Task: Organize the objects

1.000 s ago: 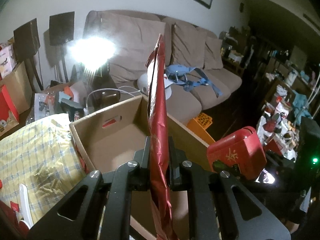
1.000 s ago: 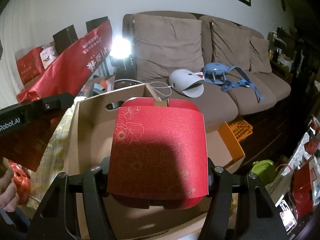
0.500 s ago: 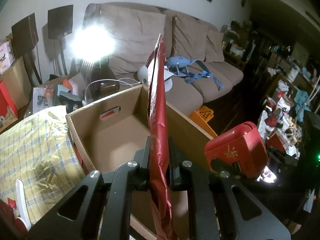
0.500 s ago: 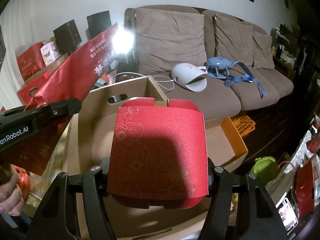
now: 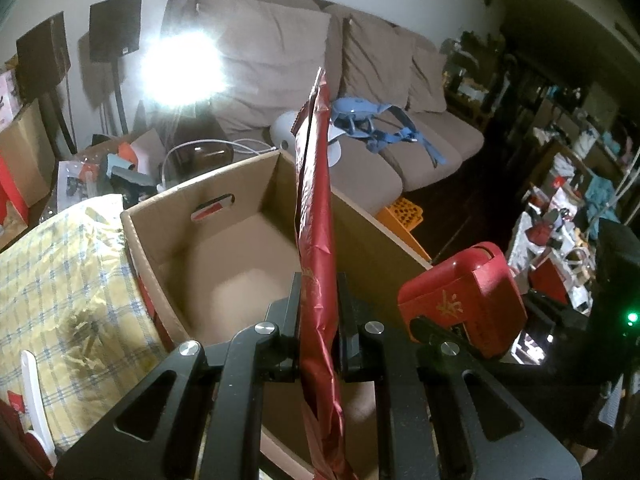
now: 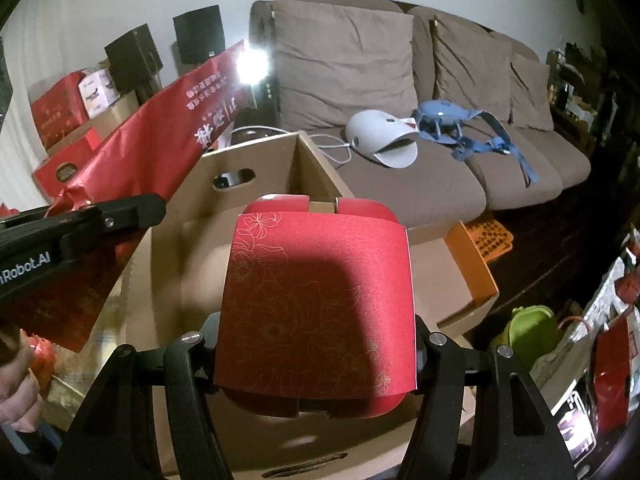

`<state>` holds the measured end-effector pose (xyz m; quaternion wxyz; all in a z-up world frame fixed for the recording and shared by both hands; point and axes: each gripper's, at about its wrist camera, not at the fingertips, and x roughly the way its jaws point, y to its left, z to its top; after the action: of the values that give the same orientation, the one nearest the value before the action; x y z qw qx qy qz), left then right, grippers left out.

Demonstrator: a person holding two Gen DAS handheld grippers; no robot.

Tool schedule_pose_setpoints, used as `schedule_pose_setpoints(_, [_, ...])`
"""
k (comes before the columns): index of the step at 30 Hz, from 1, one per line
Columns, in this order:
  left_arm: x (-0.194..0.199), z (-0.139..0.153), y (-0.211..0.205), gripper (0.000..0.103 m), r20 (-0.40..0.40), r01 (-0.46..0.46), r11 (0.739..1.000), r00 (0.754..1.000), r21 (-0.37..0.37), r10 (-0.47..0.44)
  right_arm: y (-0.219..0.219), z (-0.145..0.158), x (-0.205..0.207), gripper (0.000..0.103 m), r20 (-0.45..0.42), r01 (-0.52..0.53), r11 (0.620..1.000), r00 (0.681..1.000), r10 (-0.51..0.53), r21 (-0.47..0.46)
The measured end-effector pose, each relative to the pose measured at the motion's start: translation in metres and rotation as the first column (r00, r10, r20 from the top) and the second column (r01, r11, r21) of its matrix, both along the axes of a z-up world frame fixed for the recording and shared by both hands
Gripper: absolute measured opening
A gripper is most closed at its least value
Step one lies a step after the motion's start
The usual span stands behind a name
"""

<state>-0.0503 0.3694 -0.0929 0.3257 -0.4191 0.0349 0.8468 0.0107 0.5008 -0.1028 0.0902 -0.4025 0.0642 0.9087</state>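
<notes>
1. Cardboard box (image 5: 224, 264), open top, empty as far as visible, on or beside the yellow plaid cloth (image 5: 60, 280); sofa (image 6: 400, 92) behind. Destination for both held items, by the look of it.
2. Step in hand, judged: carrying two red items over the box to pack them. Neither inside yet.
3. Left gripper (image 5: 318, 320): jaws narrow, clamped on a flat red foil bag (image 5: 316, 208), held edge-on and upright, hanging above the box's right half. In the right view same bag (image 6: 160, 152) seen broadside, slanting up from the left gripper at frame left.
4. Right gripper (image 6: 316, 340): jaws fairly wide, pads pressed on both sides of a red gift box (image 6: 316, 296) with gold flower print, poised over the near edge of the cardboard box. Same red gift box (image 5: 460, 304) visible in the left view, just outside the right wall.
5. Next move calls for: lowering one item at a time into the cavity, bag laid flat or stood against a wall, gift box onto the floor, then opening jaws.
6. Hard to make out: box floor near corner hidden behind grippers; lower end of bag cut off at frame bottom; lamp glare (image 5: 180, 68) washing out area behind; right side of room dark, clutter unreadable; only part of a hand (image 6: 16, 392) showing.
</notes>
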Motion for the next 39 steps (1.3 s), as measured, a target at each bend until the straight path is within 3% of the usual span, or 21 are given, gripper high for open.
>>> schedule_pose_setpoints(9, [-0.003, -0.014, -0.002, 0.012, 0.072, 0.005, 1.000, 0.997, 0.010, -0.006, -0.001, -0.005, -0.004, 0.065, 0.024, -0.009, 1.000, 1.000, 0.009, -0.005])
schedule_pose_setpoints(15, [-0.002, -0.018, 0.001, 0.012, 0.080, 0.013, 1.000, 0.997, -0.001, -0.013, 0.001, -0.008, -0.003, 0.065, 0.032, -0.035, 0.998, 0.999, 0.037, -0.046])
schedule_pose_setpoints(39, [-0.007, -0.036, 0.007, 0.012, 0.147, 0.027, 0.999, 0.989, -0.038, -0.021, -0.005, -0.026, -0.010, 0.065, 0.111, -0.059, 0.997, 0.992, 0.065, -0.057])
